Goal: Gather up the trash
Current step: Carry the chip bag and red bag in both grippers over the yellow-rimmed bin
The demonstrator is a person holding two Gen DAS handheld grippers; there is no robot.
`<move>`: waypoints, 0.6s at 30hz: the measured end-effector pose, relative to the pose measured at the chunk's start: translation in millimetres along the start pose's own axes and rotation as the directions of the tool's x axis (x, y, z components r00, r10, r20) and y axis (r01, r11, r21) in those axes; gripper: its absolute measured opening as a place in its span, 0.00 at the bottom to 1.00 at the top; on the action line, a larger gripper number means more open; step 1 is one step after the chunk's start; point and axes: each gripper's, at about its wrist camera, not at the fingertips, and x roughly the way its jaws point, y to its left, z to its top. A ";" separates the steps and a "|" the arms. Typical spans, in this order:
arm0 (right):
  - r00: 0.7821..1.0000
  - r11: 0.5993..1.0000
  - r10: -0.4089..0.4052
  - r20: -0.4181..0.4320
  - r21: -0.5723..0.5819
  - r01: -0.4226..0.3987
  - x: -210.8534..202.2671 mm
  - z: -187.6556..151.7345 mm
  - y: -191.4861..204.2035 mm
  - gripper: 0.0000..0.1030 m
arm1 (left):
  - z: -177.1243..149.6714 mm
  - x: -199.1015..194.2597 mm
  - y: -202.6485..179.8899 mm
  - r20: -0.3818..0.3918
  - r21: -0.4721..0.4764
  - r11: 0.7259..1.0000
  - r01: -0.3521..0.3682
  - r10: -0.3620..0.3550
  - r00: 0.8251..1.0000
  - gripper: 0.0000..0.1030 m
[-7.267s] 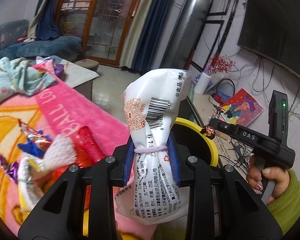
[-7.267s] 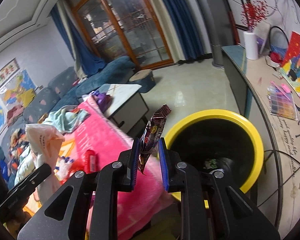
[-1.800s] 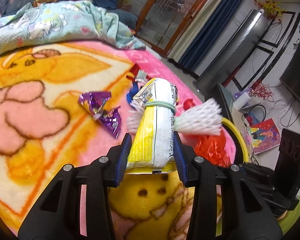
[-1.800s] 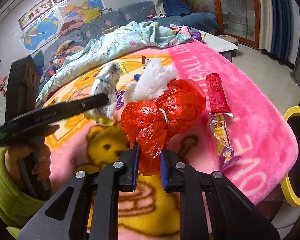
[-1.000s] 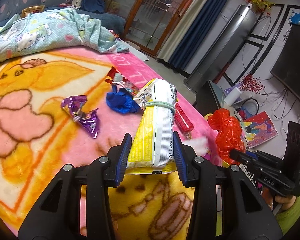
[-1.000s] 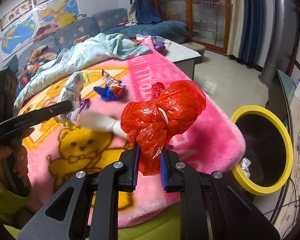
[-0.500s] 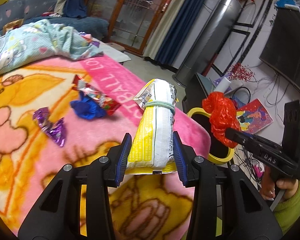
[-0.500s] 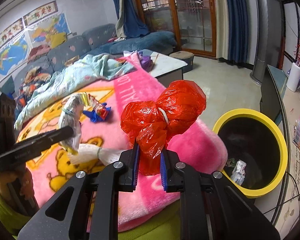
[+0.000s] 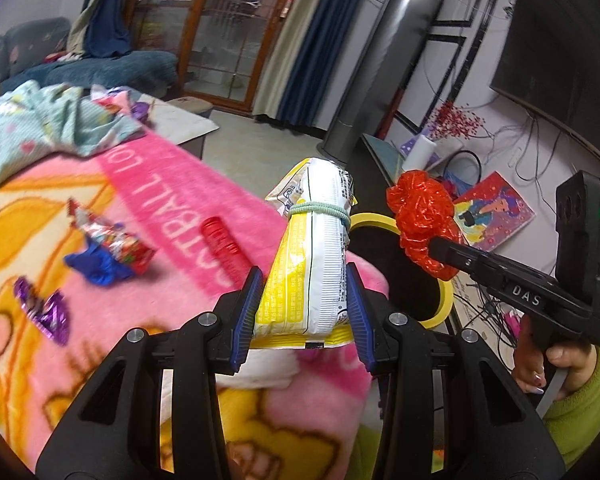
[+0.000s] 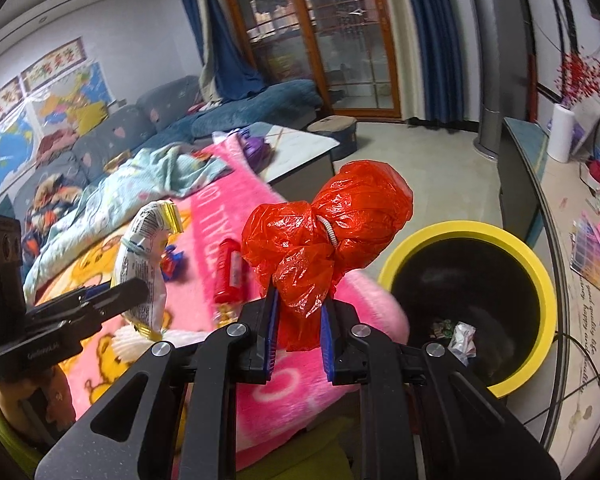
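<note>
Your left tool (image 9: 306, 312) pinches the banded yellow snack bag (image 9: 312, 256), your right tool (image 10: 298, 320) the red plastic bag (image 10: 328, 232) beside the yellow-rimmed bin (image 10: 540, 280), whose wrappers, probably foil, only the right view shows.

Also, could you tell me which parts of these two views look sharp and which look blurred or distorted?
Left wrist view: the yellow packet is sharp, the blanket smeared. Right wrist view: the red bag is crisp, the bin soft-edged; fisheye bends the doors in both.
</note>
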 end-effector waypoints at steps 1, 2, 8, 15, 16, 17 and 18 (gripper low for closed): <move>1.000 1.000 -0.004 0.004 0.010 0.004 -1.2 1.3 -5.2 0.17 | 2.2 3.8 -4.0 -0.003 0.008 1.000 0.006 -0.006 1.000 0.32; 1.000 1.000 -0.009 0.010 0.024 0.009 -2.2 2.3 -11.1 0.17 | 4.3 7.6 -8.0 -0.005 0.017 1.000 0.011 -0.011 1.000 0.32; 0.999 0.994 -0.040 0.030 0.101 0.037 -5.9 5.2 -41.7 0.17 | 13.2 25.7 -29.4 -0.015 0.062 0.998 0.034 -0.034 0.999 0.32; 0.995 0.979 -0.082 0.049 0.189 0.071 -12.8 3.0 -80.6 0.17 | 19.4 49.1 -53.9 -0.037 0.108 0.992 0.065 -0.062 0.997 0.32; 0.995 0.977 -0.087 0.050 0.199 0.075 -13.8 1.9 -85.2 0.17 | 19.6 52.5 -57.1 -0.041 0.113 0.991 0.071 -0.066 0.997 0.32; 0.995 0.975 -0.091 0.051 0.209 0.078 -14.6 0.9 -89.8 0.17 | 19.8 54.9 -59.8 -0.045 0.117 0.990 0.075 -0.070 0.997 0.32; 0.994 0.972 -0.096 0.052 0.222 0.082 -14.8 -0.3 -95.5 0.17 | 19.8 59.0 -64.3 -0.051 0.123 0.989 0.080 -0.074 0.996 0.32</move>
